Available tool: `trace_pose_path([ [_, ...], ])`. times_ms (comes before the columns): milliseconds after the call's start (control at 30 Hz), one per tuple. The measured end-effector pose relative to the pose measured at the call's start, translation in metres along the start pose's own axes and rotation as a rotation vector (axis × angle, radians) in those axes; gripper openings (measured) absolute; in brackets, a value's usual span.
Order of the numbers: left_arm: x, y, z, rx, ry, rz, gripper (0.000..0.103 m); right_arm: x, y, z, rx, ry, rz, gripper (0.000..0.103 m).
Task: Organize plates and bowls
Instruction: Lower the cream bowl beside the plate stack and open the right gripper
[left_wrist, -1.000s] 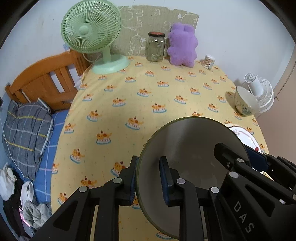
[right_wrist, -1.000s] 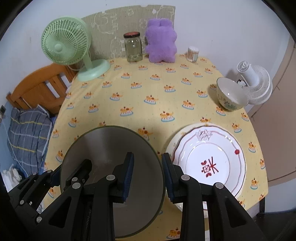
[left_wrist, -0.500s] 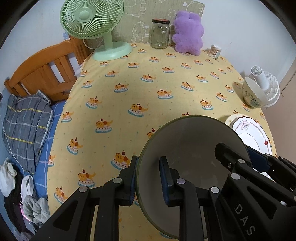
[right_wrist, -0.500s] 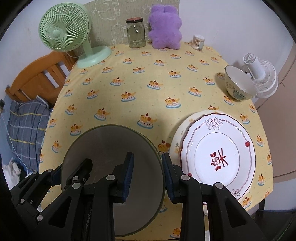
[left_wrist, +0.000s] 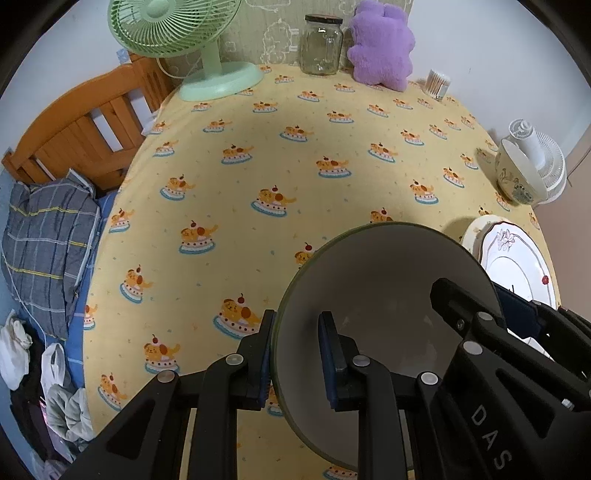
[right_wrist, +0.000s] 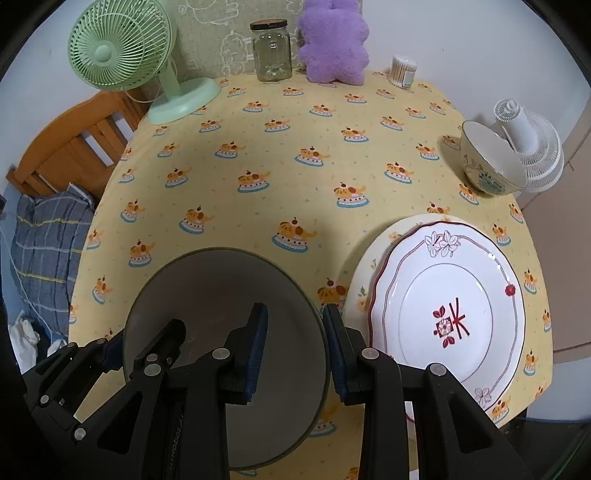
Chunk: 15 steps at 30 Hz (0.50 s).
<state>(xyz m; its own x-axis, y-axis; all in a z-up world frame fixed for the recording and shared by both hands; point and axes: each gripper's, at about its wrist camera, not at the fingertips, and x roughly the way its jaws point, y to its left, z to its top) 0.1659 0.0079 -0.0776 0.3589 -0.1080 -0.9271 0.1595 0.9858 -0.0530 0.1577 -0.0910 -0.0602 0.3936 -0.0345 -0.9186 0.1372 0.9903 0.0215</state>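
Note:
A large grey bowl with a green rim (left_wrist: 380, 295) (right_wrist: 214, 295) hangs tilted above the yellow tablecloth, near the table's front edge. My left gripper (left_wrist: 297, 332) (right_wrist: 144, 338) is shut on its left rim. My right gripper (right_wrist: 295, 325) (left_wrist: 480, 299) is shut on its right rim. To the bowl's right a white plate with red flowers (right_wrist: 447, 317) (left_wrist: 517, 266) lies on a cream plate (right_wrist: 369, 266). A smaller floral bowl (right_wrist: 487, 162) (left_wrist: 517, 177) stands at the right edge, apart from the plates.
Along the back stand a green fan (right_wrist: 122, 51), a glass jar (right_wrist: 271, 51), a purple plush toy (right_wrist: 332, 48) and a cotton-swab tub (right_wrist: 403, 70). A white fan (right_wrist: 528, 147) sits behind the floral bowl. A wooden bed frame (left_wrist: 85, 136) and pillow (left_wrist: 44, 236) lie left.
Both grippers have sunk toward the table together with the grey bowl, and both now point more steeply down. Their grip on the rim is the same.

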Motion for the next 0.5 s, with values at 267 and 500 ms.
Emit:
trace_pose_path([
  [267,0.002,0.0,0.001,0.014,-0.002,-0.004,0.02,0.004,0.0,0.001,0.005,-0.011,-0.007,0.035],
  [500,-0.007,-0.001,0.0,0.035,-0.015,-0.058,0.047,-0.001,-0.001,0.001,0.019,0.0,0.012,0.037],
])
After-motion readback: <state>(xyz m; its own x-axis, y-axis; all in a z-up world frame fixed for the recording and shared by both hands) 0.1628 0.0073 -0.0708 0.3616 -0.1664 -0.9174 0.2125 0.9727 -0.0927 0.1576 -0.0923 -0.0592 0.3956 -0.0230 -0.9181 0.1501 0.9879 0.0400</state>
